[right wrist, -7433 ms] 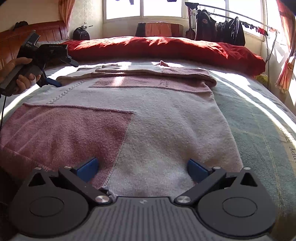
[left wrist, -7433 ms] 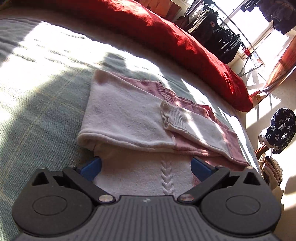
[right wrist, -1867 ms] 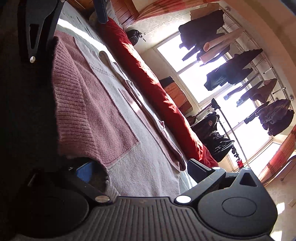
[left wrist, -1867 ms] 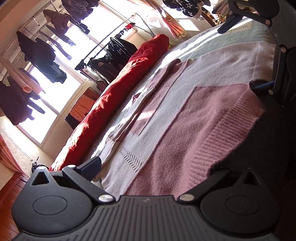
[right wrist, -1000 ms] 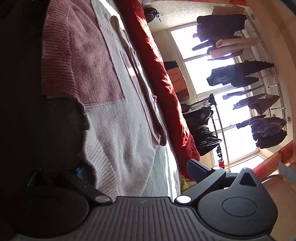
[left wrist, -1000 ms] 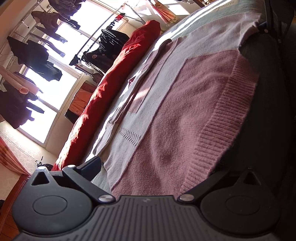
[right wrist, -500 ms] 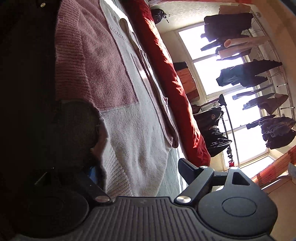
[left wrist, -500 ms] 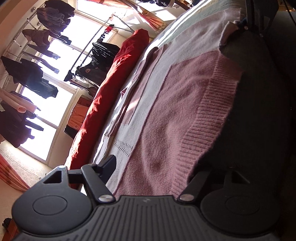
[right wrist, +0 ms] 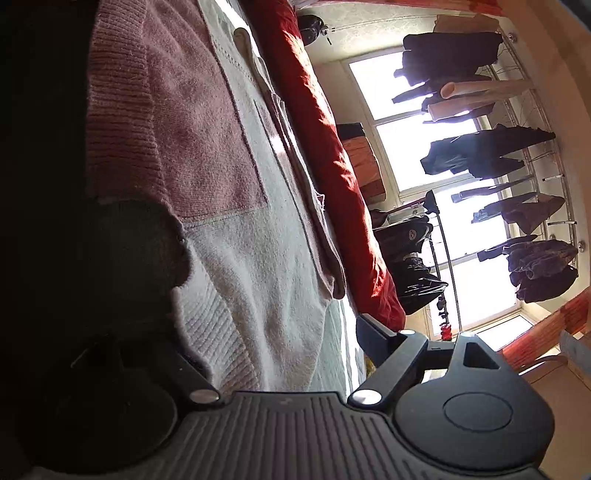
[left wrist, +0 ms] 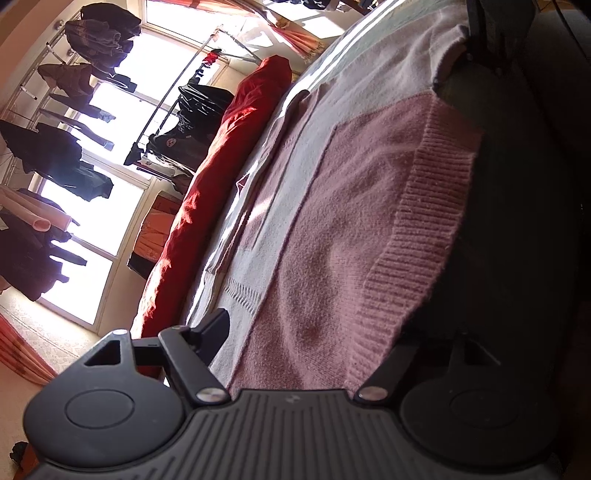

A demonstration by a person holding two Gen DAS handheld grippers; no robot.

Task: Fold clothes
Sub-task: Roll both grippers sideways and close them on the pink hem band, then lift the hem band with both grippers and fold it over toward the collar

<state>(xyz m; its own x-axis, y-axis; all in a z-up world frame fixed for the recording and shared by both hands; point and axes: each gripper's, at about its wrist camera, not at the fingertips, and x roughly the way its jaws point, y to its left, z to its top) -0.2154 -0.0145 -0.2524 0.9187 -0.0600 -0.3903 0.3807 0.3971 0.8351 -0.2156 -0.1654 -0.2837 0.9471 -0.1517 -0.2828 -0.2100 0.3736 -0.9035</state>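
A pink and white knit sweater lies flat on the bed, also filling the right wrist view. My left gripper is rolled on its side at the pink ribbed hem, one finger above the cloth and the other hidden in shadow beneath. Its jaws are opening, with the hem between them and not pinched. My right gripper straddles the white ribbed hem the same way, one finger showing. Its jaws are opening too. The right gripper shows at the hem's far end.
A long red quilt runs along the far side of the bed. Beyond it a rack of dark clothes stands before bright windows. The grey-green bedspread shows beside the sweater.
Since a second ago each gripper's visible finger has shifted inward over the hem and both views have rolled a little. Both hands stay at the sweater's bottom edge.
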